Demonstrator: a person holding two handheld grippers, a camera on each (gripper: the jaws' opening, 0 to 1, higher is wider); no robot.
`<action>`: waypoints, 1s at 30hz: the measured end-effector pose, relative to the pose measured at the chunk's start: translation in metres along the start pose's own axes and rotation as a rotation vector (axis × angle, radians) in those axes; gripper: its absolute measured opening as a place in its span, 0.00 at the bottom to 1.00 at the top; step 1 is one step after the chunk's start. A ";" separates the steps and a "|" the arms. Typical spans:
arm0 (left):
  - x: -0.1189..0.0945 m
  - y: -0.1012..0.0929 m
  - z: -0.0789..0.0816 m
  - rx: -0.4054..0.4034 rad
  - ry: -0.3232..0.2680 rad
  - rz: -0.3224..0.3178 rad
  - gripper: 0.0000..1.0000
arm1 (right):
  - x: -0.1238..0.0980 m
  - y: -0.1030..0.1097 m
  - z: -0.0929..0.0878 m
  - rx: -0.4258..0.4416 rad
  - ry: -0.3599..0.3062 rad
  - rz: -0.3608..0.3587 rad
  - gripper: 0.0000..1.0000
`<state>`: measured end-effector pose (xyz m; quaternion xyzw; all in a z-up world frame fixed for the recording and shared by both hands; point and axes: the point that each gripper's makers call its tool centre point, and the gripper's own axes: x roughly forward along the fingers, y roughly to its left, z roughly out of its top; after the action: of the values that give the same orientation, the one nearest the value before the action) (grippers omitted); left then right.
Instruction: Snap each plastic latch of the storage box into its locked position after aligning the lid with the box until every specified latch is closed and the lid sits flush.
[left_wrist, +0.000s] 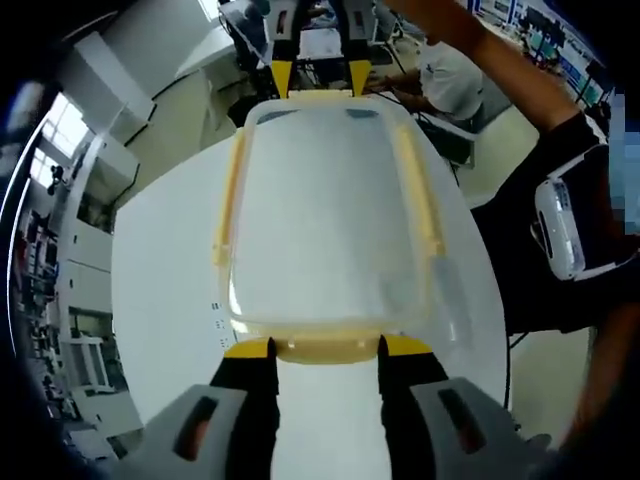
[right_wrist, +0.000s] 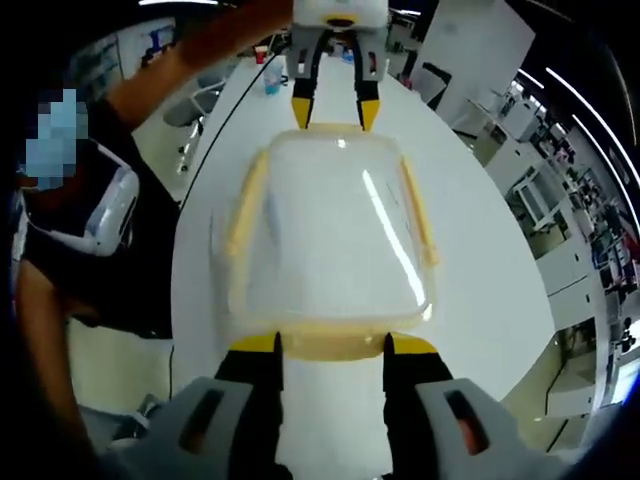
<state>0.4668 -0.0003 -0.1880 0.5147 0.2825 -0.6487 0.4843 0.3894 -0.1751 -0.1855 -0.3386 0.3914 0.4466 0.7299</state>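
A clear storage box with its lid (left_wrist: 325, 210) on lies lengthwise on the white table (left_wrist: 160, 270). Yellow latches run down its long sides (left_wrist: 228, 200) (left_wrist: 415, 190). My left gripper (left_wrist: 327, 347) is open, and its yellow tips flank the near end latch (left_wrist: 325, 352). At the far end, my right gripper (left_wrist: 310, 78) straddles the opposite latch. In the right gripper view the same lid (right_wrist: 330, 230) has side latches (right_wrist: 245, 205) (right_wrist: 420, 210). There my right gripper (right_wrist: 332, 343) is open around its end latch (right_wrist: 330, 347), and the left gripper (right_wrist: 335, 108) is across from it.
The person holding the grippers stands beside the table, in a black top (left_wrist: 570, 200) (right_wrist: 110, 290), with a white device (left_wrist: 557, 225) strapped on one arm. Office desks and chairs (left_wrist: 440, 85) lie beyond the table. A small cup (right_wrist: 262, 57) sits far along the table.
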 end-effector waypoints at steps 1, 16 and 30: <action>0.000 -0.002 -0.001 -0.001 -0.002 -0.001 0.36 | 0.001 0.001 0.001 0.002 0.001 0.002 0.35; -0.004 -0.008 -0.013 -0.009 -0.011 -0.001 0.36 | 0.004 0.008 0.014 -0.002 -0.021 0.009 0.35; -0.005 -0.020 -0.029 -0.029 -0.003 -0.003 0.36 | 0.017 0.014 0.025 -0.019 -0.044 0.028 0.35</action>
<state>0.4601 0.0338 -0.1944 0.5061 0.2920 -0.6460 0.4913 0.3887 -0.1425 -0.1906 -0.3299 0.3756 0.4678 0.7289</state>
